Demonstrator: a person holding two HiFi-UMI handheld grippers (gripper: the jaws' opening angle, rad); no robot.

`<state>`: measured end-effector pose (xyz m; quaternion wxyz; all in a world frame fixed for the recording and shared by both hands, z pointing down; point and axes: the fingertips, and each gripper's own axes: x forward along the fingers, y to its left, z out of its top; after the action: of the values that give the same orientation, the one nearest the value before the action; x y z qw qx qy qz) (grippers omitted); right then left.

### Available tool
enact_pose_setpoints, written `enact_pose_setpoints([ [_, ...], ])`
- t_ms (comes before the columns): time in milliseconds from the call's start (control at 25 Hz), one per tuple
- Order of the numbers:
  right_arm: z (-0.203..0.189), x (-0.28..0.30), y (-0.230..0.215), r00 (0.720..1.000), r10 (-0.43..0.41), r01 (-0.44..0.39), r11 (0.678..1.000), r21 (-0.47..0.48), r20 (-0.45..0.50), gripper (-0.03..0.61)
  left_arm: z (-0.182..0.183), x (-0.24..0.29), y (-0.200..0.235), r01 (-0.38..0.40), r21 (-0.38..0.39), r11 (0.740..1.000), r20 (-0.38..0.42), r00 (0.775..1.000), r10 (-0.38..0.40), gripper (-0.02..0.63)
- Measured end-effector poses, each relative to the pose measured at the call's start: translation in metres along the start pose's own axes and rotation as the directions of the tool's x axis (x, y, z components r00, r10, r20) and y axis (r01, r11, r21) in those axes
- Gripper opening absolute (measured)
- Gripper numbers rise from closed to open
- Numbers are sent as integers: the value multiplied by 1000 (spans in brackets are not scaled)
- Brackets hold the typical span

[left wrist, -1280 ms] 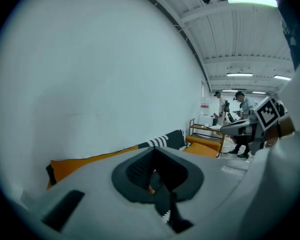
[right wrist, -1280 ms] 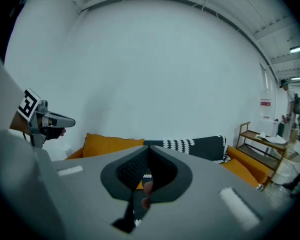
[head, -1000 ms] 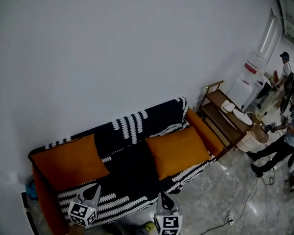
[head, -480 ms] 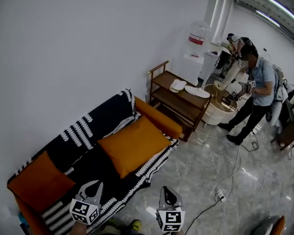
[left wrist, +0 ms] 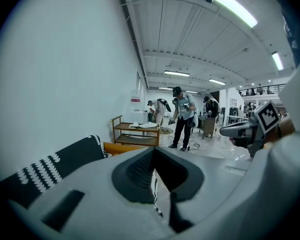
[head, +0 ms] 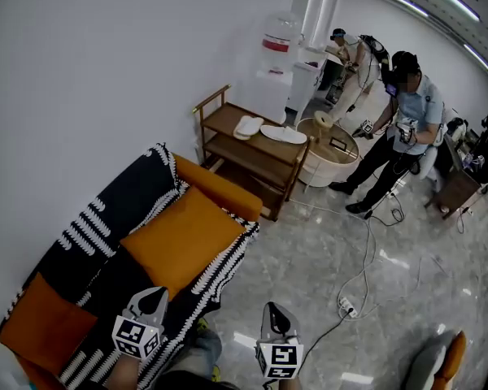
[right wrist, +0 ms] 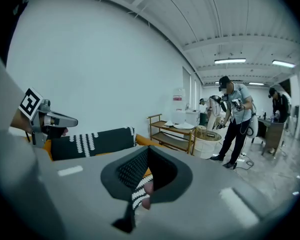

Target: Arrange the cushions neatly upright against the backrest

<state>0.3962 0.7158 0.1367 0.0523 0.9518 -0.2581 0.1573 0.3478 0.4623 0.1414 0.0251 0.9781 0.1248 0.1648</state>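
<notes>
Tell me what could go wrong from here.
The power strip lies on the floor just ahead: a trip hazard.
The throw hangs loose over the sofa; grabbing a cushion may drag it askew.
Both grippers, left and right, are shut and empty; nudging a cushion with closed jaws might topple it.

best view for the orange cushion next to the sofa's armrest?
Head view: the cushion shows whole, on the striped throw. Left gripper view shows only an orange strip, right gripper view orange slivers by its jaws; cushion or armrest, can't tell.
</notes>
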Motion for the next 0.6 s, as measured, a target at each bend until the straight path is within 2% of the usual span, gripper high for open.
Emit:
enact_pose_setpoints([
  [160, 12, 50, -28, 1000, -15, 15, 999, 46, 9, 12, 5, 57, 16, 25, 14, 1000, -18, 1000, -24, 2],
  [400, 40, 142, -59, 1000, -19, 19, 1000, -3, -8, 12, 16, 137, 65, 11, -2, 1000, -57, 998, -11, 2],
  [600, 58, 208, -67, 1000, -4, 4, 1000, -9, -7, 12, 41, 183, 108, -9, 5, 1000, -49, 999, 9, 2],
])
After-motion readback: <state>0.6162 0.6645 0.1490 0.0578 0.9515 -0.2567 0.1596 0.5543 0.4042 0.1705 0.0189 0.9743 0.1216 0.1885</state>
